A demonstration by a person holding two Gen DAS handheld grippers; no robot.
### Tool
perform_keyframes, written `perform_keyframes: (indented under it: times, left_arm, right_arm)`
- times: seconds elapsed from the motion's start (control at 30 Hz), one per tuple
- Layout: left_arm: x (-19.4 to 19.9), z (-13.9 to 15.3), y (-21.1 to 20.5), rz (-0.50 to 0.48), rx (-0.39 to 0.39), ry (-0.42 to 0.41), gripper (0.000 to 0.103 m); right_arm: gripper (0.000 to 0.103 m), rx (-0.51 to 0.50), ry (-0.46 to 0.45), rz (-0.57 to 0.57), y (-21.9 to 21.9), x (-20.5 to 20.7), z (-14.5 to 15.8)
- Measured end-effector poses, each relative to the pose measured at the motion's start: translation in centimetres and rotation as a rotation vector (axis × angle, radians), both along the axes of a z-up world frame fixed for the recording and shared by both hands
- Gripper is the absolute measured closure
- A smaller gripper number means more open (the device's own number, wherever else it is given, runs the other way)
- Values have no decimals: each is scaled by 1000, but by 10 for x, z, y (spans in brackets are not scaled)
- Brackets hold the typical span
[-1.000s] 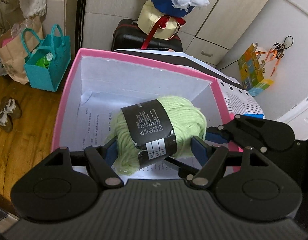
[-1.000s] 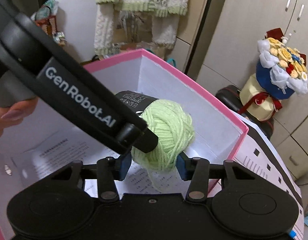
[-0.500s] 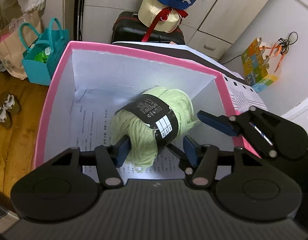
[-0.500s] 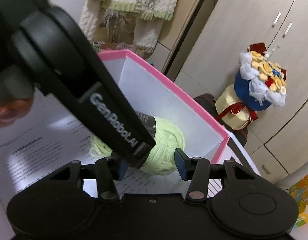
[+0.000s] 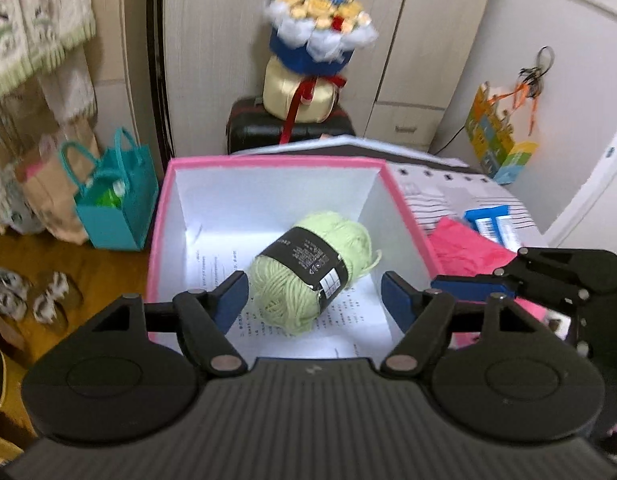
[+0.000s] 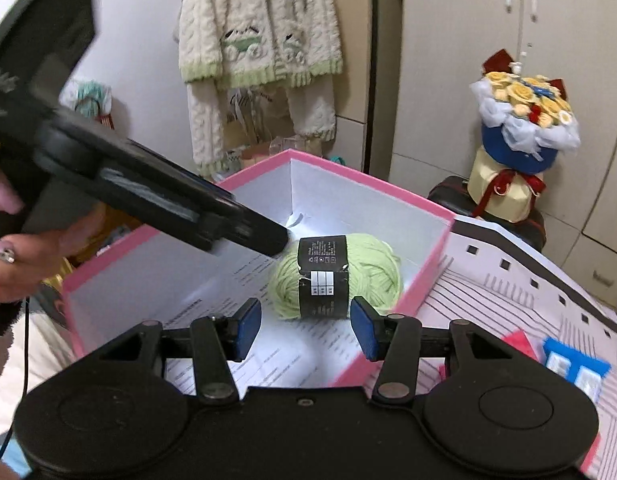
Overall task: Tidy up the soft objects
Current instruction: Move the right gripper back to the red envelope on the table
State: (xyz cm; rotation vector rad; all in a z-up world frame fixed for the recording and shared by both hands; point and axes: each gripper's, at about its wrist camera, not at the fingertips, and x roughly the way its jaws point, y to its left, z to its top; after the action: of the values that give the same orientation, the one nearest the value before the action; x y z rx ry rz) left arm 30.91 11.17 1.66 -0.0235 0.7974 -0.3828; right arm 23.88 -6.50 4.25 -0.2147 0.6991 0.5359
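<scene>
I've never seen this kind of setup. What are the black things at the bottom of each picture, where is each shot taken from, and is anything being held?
There is no robot here. A person carries a hand-held gripper in each hand, and a camera on each one looks forward along its two blue-padded fingers. One picture looks out from the left hand-held gripper, the other from the right hand-held gripper. Both look down into a pink-rimmed box lined with printed paper. A light green yarn ball with a black label lies inside. Neither gripper holds it: the left jaws are opening with nothing pressed between them, and the right stands open. The person's hand shows at the right view's left edge.
</scene>
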Motion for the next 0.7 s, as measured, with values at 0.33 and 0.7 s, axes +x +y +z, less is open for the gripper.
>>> perform_keyframes:
  times: [0.33, 0.7]
  left_arm:
    - [-94, 43, -9, -104, 47, -78, 25]
    - [-187, 69, -31, -207, 83, -182, 23]
  right_arm:
    - [42, 8, -57, 41, -23, -58, 41]
    - [38, 85, -133, 80, -61, -137, 77]
